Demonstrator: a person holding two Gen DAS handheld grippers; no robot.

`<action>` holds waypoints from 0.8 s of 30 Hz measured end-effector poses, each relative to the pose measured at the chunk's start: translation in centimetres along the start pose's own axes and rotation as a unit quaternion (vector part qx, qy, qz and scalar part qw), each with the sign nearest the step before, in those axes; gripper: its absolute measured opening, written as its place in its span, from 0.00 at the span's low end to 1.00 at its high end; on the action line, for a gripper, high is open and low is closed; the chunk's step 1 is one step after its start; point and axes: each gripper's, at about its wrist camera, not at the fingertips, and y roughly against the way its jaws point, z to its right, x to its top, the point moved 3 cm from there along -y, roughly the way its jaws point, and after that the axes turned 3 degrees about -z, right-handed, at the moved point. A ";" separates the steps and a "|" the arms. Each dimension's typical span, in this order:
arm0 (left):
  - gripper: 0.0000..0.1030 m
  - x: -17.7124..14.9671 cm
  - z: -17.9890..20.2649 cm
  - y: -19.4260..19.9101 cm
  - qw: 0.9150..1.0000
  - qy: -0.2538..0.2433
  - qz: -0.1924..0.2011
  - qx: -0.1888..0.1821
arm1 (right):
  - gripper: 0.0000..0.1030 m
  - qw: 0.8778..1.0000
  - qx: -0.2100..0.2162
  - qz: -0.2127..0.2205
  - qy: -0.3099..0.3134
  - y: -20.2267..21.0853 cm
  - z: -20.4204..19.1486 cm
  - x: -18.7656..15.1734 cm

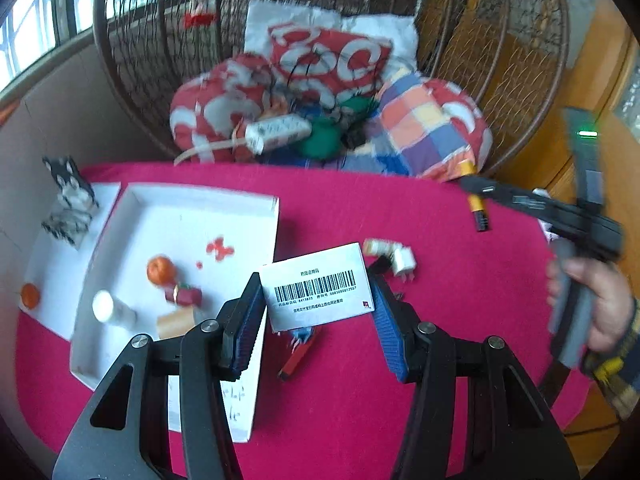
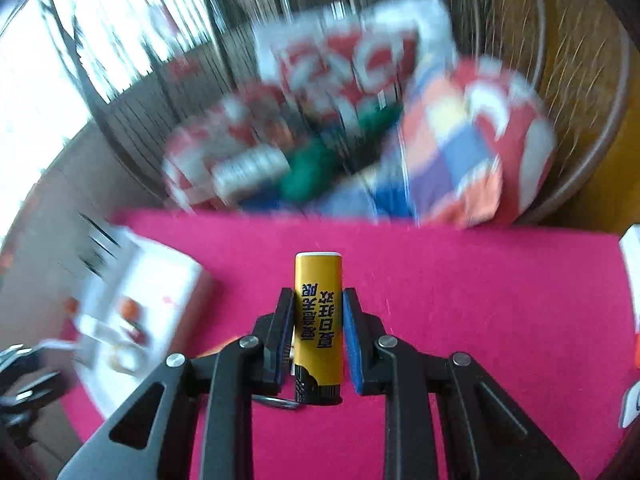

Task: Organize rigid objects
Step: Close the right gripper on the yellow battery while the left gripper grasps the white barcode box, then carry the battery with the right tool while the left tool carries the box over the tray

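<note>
The left tool [image 1: 318, 308] is gripping a white rectangular barcoded cardboard box [image 1: 318, 290] above the pink-clothed table [image 1: 440, 300]. The right tool [image 2: 319, 320] is clamping an upright yellow cylindrical tube [image 2: 319, 320], black-ended, over that table.

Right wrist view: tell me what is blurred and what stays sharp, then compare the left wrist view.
Right wrist view: the cushions and white tray smear with motion blur, while the yellow tube in the right gripper stays sharp. Left wrist view: mostly crisp, the barcode box readable in the left gripper; both views bow at the fisheye edges.
</note>
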 end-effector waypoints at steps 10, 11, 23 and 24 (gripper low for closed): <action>0.51 4.5 -0.9 7.5 0.994 -0.037 0.101 0.012 | 0.22 0.982 0.056 0.180 0.026 15.5 -7.6 0.9; 0.51 4.8 -1.4 8.2 0.993 -0.036 0.108 0.012 | 0.22 0.980 0.058 0.188 0.029 16.0 -8.3 0.9; 0.51 6.1 -6.1 12.4 0.988 -0.030 0.153 0.015 | 0.22 0.968 0.084 0.231 0.056 18.7 -14.6 1.0; 0.51 6.0 -6.5 12.5 0.987 -0.030 0.155 0.015 | 0.22 0.968 0.084 0.231 0.057 18.6 -14.9 1.2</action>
